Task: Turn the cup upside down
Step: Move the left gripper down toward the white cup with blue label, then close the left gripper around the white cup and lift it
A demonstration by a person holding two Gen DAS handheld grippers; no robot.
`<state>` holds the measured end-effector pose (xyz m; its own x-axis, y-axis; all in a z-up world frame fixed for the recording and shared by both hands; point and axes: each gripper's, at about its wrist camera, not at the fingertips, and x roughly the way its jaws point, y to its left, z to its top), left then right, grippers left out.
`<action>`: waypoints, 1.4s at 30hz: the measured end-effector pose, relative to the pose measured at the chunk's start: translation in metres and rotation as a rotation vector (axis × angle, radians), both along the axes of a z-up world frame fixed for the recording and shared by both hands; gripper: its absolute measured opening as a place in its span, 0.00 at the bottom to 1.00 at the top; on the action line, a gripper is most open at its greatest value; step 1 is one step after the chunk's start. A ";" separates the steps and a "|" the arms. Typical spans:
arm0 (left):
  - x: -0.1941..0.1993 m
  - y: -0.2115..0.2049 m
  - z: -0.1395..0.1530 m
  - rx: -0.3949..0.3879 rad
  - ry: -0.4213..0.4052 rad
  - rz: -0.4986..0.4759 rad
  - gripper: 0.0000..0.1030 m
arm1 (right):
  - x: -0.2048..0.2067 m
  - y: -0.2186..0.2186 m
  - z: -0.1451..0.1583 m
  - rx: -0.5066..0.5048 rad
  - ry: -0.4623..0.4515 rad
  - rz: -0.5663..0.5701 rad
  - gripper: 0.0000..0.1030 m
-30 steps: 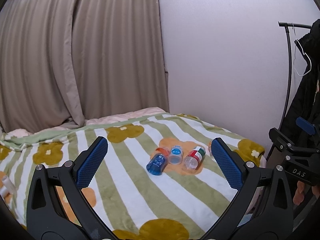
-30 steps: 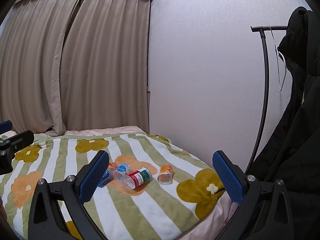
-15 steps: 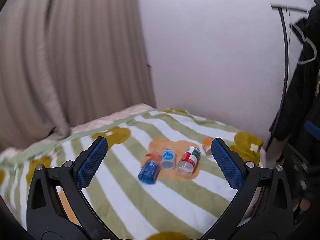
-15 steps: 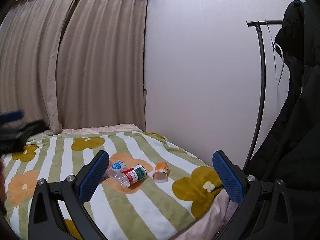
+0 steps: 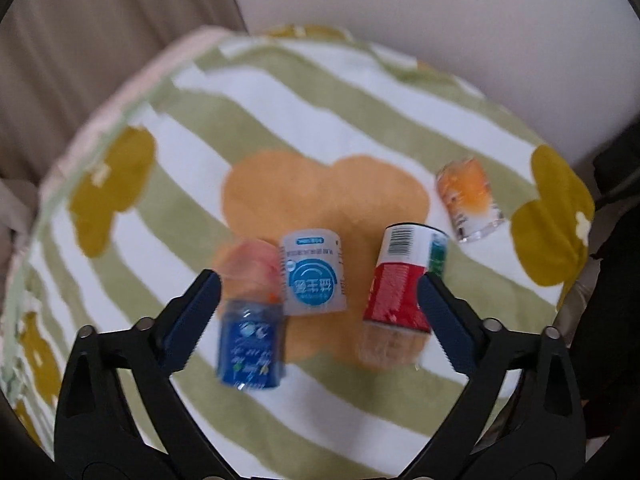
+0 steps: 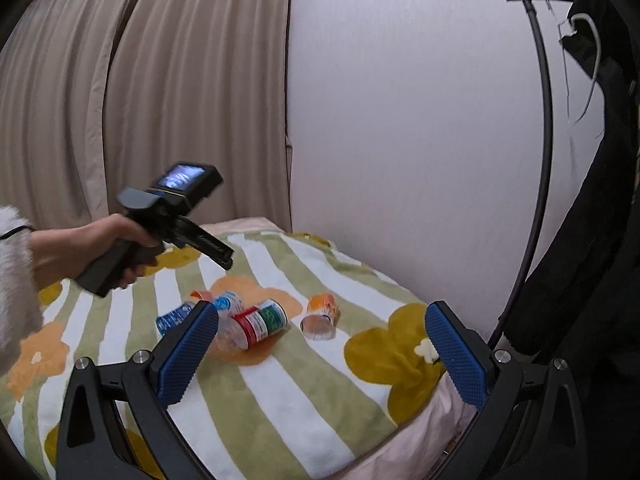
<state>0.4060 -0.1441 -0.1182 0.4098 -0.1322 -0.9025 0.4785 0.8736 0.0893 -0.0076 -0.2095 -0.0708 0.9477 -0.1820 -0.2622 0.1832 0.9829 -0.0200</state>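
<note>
Several small plastic cups lie on their sides on the striped flower blanket [image 5: 280, 92]. In the left wrist view a blue cup [image 5: 248, 344], a pale-blue labelled cup [image 5: 314, 276] and a red-and-white labelled cup [image 5: 404, 284] lie close below my open left gripper [image 5: 318, 284]. A pinkish cup [image 5: 252, 260] sits behind the blue one, and an orange cup [image 5: 468, 200] lies apart at the right. My right gripper [image 6: 322, 312] hangs open farther back, holding nothing. From there I see the orange cup [image 6: 320, 314], the red-and-white cup [image 6: 260, 322] and the left gripper [image 6: 218, 250] above the cups.
A person's hand [image 6: 100, 244] with a fluffy white sleeve holds the left gripper. A black coat [image 6: 592, 240] hangs on a rack pole [image 6: 544, 120] at the right. The wall and curtains [image 6: 140, 100] stand behind the bed. The bed edge [image 6: 420, 432] drops off near the right gripper.
My left gripper has moved forward and tilted down, now close above the cups. The right gripper has crept slightly nearer; the cups have not moved.
</note>
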 end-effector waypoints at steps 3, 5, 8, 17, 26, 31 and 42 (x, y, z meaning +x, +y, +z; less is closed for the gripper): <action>0.022 -0.004 -0.031 0.043 0.068 0.005 0.86 | 0.009 -0.005 -0.010 0.012 0.025 -0.006 1.00; 0.032 -0.005 -0.048 0.065 0.105 0.018 0.84 | 0.015 -0.009 -0.017 0.029 0.040 -0.004 1.00; 0.044 -0.009 -0.066 0.068 0.137 0.017 0.75 | 0.021 -0.009 -0.023 0.041 0.054 0.004 1.00; 0.047 -0.020 -0.090 0.127 0.161 -0.007 0.69 | 0.035 0.002 -0.035 0.041 0.095 0.050 1.00; 0.052 -0.023 -0.101 0.166 0.178 -0.009 0.68 | 0.050 0.018 -0.053 0.070 0.166 0.118 1.00; 0.054 -0.026 -0.102 0.206 0.178 -0.004 0.58 | 0.059 0.028 -0.063 0.082 0.227 0.152 1.00; 0.060 -0.040 -0.112 0.237 0.219 -0.029 0.71 | 0.065 0.040 -0.078 0.105 0.295 0.202 1.00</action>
